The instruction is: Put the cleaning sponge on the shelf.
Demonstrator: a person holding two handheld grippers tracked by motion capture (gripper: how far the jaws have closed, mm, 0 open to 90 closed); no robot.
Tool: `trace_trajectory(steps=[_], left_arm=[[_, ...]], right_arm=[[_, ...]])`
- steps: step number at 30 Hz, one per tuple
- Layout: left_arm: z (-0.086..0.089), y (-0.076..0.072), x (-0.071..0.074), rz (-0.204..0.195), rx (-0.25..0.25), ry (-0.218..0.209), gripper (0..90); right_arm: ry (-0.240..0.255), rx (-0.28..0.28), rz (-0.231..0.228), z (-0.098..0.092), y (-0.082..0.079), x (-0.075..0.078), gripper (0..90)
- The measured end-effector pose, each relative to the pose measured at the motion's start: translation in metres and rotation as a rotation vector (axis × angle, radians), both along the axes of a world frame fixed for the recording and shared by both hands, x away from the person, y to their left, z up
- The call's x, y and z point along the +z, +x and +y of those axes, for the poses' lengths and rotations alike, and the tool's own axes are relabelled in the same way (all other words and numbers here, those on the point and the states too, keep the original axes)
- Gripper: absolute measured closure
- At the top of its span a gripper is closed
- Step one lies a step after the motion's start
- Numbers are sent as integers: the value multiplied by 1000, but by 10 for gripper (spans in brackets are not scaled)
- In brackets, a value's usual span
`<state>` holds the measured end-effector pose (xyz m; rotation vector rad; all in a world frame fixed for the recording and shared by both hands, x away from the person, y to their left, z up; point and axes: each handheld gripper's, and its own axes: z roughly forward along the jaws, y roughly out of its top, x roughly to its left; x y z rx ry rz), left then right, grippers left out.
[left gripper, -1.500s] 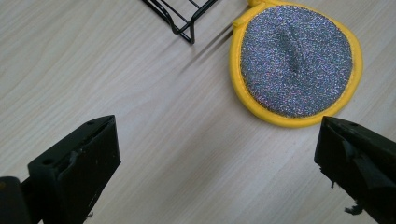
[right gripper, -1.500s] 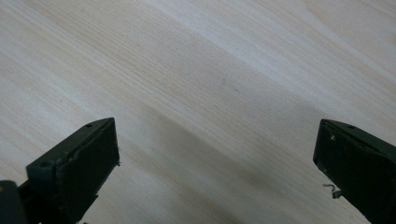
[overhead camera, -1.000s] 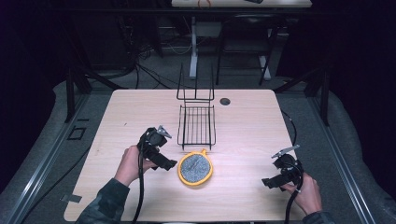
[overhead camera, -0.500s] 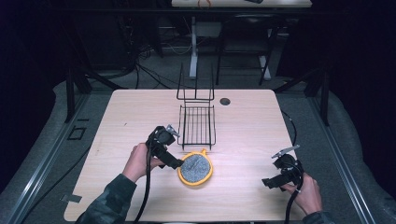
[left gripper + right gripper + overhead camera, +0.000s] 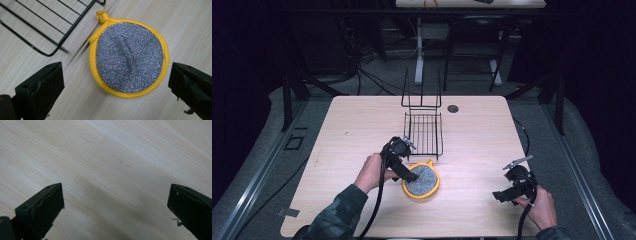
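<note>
1. Near the front middle of the pale wooden tabletop (image 5: 362,125) lies the round scouring pad with a silver mesh face and yellow fabric rim (image 5: 128,56), flat, with its small yellow hanging loop (image 5: 102,16) pointing toward the black wire rack (image 5: 423,131) just behind it.
2. Over the pad, the left hand-held gripper (image 5: 116,82) hangs with its jaws spread wide, one on each side of the pad's near edge and nothing between them yet.
3. A good grasp probably means lowering until the jaw tips reach the wood, then closing across the raised yellow rim rather than the soft mesh centre, which looks likely to crumple.
4. Since the pad lies flat, tilting the gripper so one jaw slides under the rim should help.
5. Keep clear of the rack's front wire, which sits close to the loop.
6. Far off at the front right corner, the right hand-held gripper (image 5: 116,205) rests low over bare wood, jaws apart and empty.
</note>
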<state>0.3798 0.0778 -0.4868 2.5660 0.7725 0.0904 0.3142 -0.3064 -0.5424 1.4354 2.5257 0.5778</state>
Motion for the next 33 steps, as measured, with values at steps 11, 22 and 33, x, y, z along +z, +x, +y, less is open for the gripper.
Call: trace_trajectory(steps=[11, 22, 33], left_arm=[[-17, 1, -16, 35, -29, 19, 9], [-29, 1, -33, 60, -40, 45, 150], [-33, -1, -41, 21, -30, 69, 404]], right_arm=[[2, -2, -7, 0, 0, 0, 2], [1, 3, 2, 0, 0, 0, 4], [3, 6, -1, 1, 0, 0, 21]])
